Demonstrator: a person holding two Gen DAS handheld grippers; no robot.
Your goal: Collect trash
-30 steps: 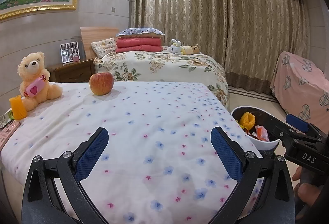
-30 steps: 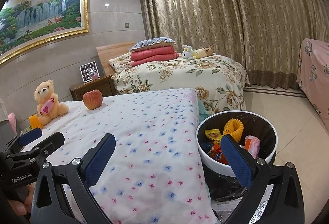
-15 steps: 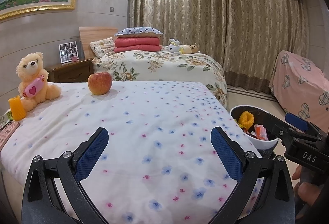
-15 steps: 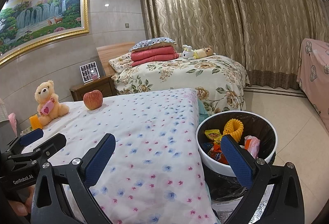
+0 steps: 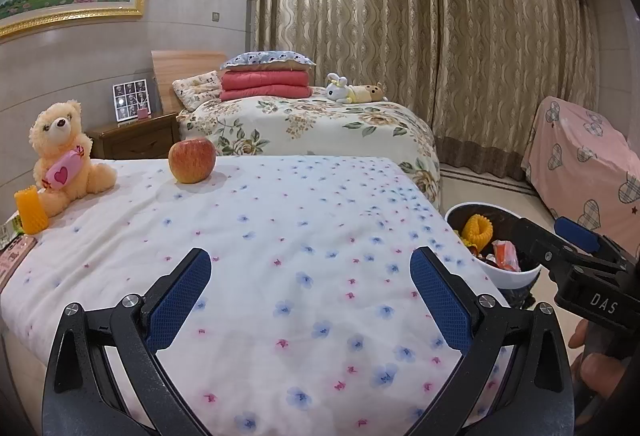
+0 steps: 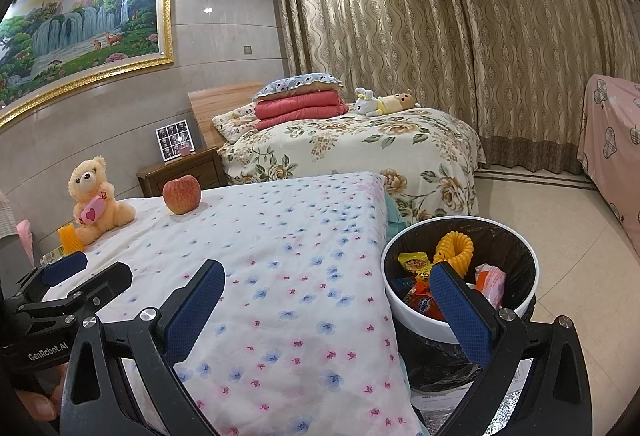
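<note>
The white trash bin (image 6: 416, 320) with a black liner stands on the floor at the right corner of the near bed; it shows in the left wrist view too, as the bin (image 5: 508, 276). It holds snack wrappers (image 6: 416, 262) and an orange foam net (image 6: 454, 252). Another orange foam net (image 5: 30, 210) and a wrapper (image 5: 10, 232) lie at the bed's far left edge. My left gripper (image 5: 310, 296) hangs open over the flowered sheet. My right gripper (image 6: 326, 308) is open too, with one finger over the sheet and the other in front of the bin.
An apple (image 5: 192, 160) and a teddy bear (image 5: 60, 156) sit on the near bed (image 5: 320, 220). Behind are a second bed (image 6: 360, 144), a nightstand (image 6: 180, 172) and curtains. A pink covered piece of furniture (image 5: 580, 156) stands at the right. Tiled floor (image 6: 560, 220) lies beyond the bin.
Hardly anything differs. The left wrist view has drifted a touch, and both grippers stay open and empty.
</note>
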